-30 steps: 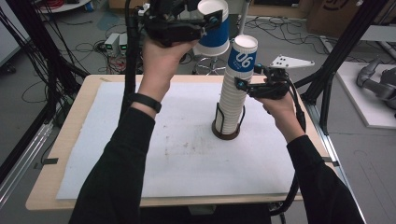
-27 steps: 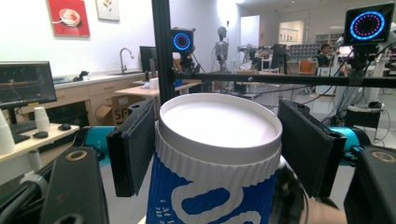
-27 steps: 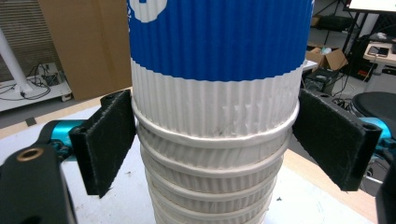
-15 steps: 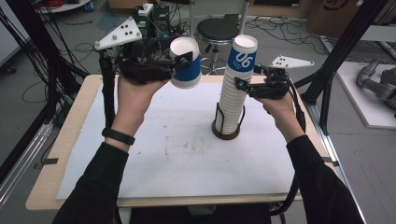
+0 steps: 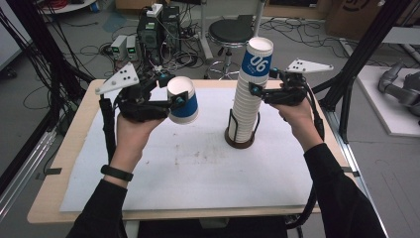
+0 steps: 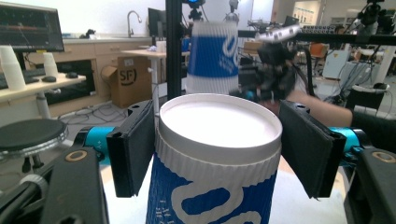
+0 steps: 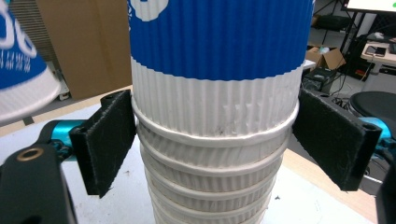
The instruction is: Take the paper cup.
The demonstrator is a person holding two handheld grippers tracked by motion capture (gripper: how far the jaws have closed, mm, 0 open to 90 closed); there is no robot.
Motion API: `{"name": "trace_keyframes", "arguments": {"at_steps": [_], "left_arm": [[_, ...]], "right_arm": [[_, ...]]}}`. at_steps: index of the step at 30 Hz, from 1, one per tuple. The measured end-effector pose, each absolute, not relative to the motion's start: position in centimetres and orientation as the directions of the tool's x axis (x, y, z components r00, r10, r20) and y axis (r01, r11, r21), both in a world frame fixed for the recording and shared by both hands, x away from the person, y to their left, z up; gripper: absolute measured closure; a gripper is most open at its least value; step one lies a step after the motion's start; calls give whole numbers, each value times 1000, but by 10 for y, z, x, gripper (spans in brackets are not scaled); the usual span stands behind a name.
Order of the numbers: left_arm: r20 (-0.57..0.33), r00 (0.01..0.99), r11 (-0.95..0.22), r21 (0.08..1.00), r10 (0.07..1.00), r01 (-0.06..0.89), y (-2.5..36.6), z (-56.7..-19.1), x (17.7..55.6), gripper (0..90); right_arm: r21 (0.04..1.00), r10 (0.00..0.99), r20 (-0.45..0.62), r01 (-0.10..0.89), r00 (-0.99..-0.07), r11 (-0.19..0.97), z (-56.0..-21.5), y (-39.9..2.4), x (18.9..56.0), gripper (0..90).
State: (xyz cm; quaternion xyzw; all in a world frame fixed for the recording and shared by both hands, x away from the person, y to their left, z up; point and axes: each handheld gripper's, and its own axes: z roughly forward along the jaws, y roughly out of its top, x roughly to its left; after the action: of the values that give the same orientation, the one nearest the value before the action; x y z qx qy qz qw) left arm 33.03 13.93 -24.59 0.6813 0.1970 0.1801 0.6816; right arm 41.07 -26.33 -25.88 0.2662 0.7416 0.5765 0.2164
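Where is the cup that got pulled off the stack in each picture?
High view: single cup left of centre, in the left hand-held gripper.
Left gripper view: bottom centre, between the jaws.
Right gripper view: top-left corner.
Shared landmark: the cup stack.

A round black padded stool [image 5: 230, 32] stands on the grey floor [image 5: 391, 163] beyond the pale wooden table [image 5: 74, 144], among tangled black cables [image 5: 74, 49].
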Motion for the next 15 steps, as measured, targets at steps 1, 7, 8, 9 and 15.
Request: {"name": "trace_keyframes", "arguments": {"at_steps": [1, 7, 8, 9, 15], "left_arm": [[-26, 859, 6, 1000, 512, 26, 140, -250, 328, 300], [-30, 861, -25, 998, 507, 49, 142, -273, 321, 299], [-29, 861, -29, 998, 508, 51, 142, -277, 320, 299], [-36, 863, -27, 998, 503, 57, 142, -280, 319, 299], [-64, 866, -18, 996, 496, 84, 144, -301, 315, 299]], "right_arm": [[970, 645, -13, 146, -764, 192, -259, -263, 411, 143], [970, 646, -13, 146, -764, 192, -259, -263, 411, 143], [970, 645, -13, 146, -764, 193, -259, -263, 411, 143], [970, 645, -13, 146, -764, 193, -259, -263, 411, 143], [970, 646, -13, 148, -763, 194, -259, -263, 410, 143]]}}
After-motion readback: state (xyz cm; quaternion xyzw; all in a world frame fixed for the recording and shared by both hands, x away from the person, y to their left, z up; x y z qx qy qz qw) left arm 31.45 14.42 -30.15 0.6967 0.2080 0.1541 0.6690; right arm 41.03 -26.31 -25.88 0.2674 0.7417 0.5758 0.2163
